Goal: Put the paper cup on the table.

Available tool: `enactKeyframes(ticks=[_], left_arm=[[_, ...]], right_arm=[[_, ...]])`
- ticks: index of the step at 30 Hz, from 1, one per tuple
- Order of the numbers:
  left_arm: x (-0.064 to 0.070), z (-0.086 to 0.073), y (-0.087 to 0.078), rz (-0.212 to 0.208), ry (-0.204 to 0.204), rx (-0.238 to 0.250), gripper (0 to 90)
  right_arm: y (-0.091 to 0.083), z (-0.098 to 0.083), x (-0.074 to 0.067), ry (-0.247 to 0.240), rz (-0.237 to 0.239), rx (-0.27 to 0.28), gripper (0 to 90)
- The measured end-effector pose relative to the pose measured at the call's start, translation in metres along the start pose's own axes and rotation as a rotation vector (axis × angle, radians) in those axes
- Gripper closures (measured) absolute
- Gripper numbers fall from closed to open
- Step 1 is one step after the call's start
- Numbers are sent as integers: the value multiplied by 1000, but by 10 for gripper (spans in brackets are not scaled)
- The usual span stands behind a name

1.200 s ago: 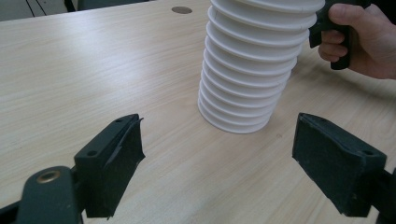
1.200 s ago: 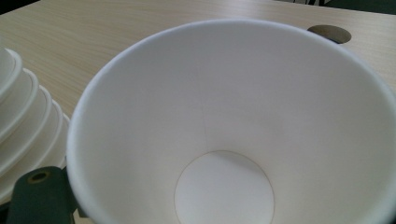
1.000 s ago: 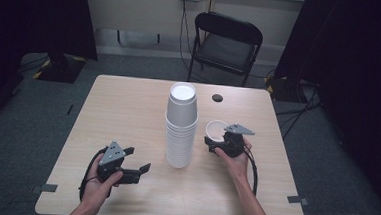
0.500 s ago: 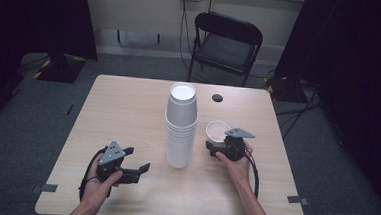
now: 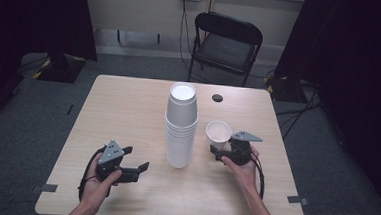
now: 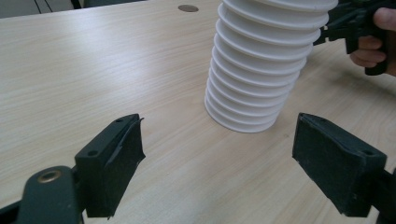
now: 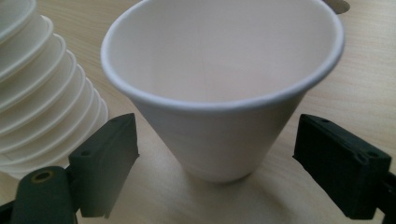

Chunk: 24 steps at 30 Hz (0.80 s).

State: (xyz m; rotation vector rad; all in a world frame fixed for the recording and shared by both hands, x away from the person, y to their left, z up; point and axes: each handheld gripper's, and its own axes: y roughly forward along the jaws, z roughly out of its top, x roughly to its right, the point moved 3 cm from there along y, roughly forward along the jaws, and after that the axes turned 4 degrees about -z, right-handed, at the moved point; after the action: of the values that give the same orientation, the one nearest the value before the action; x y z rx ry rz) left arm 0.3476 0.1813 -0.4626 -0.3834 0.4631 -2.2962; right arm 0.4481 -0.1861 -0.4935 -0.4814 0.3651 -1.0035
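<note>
Between the 2 black jaws of my right gripper [image 7: 215,154] stands a single white paper cup [image 7: 219,88], upright on the pale wooden table [image 5: 128,108] with its mouth open upward. My jaws are spread wide here, 1 on each side of the cup's lower wall, and neither pad touches it; bare table shows in the gaps on both sides. From above, my right gripper [image 5: 222,152] sits just behind the cup [image 5: 218,133] on my side, with my right hand [image 5: 241,163] wrapped around its handle.

Just beside my right gripper, toward my left, rises the tall stack of white paper cups [image 5: 181,124], nested upside down, bases up. The single cup stands near this stack but apart from it.

My left gripper [image 5: 137,168] rests low over the table in my left hand [image 5: 101,182], its jaws also wide apart and holding nothing. Ahead of its jaws [image 6: 219,154] is the foot of the stack [image 6: 261,70], a little to the right of centre and clear of both pads. Beyond the stack, a small dark round disc [image 5: 217,97] lies on the table's far side.
</note>
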Motion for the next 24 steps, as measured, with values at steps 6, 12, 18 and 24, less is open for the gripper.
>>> enactKeyframes(ticks=[6,12,18,24], left_arm=[[-3,0,-1,20,-12,1,160],[-7,0,-2,40,-18,0,161],[-12,2,-4,62,-44,2,163],[-11,5,-5,65,-43,-2,162]], right_arm=[[-16,-4,-3,-6,11,-4,135],[-35,-1,2,15,3,13,136],[-57,0,5,29,-9,30,137],[-82,-1,3,46,-15,58,139]])
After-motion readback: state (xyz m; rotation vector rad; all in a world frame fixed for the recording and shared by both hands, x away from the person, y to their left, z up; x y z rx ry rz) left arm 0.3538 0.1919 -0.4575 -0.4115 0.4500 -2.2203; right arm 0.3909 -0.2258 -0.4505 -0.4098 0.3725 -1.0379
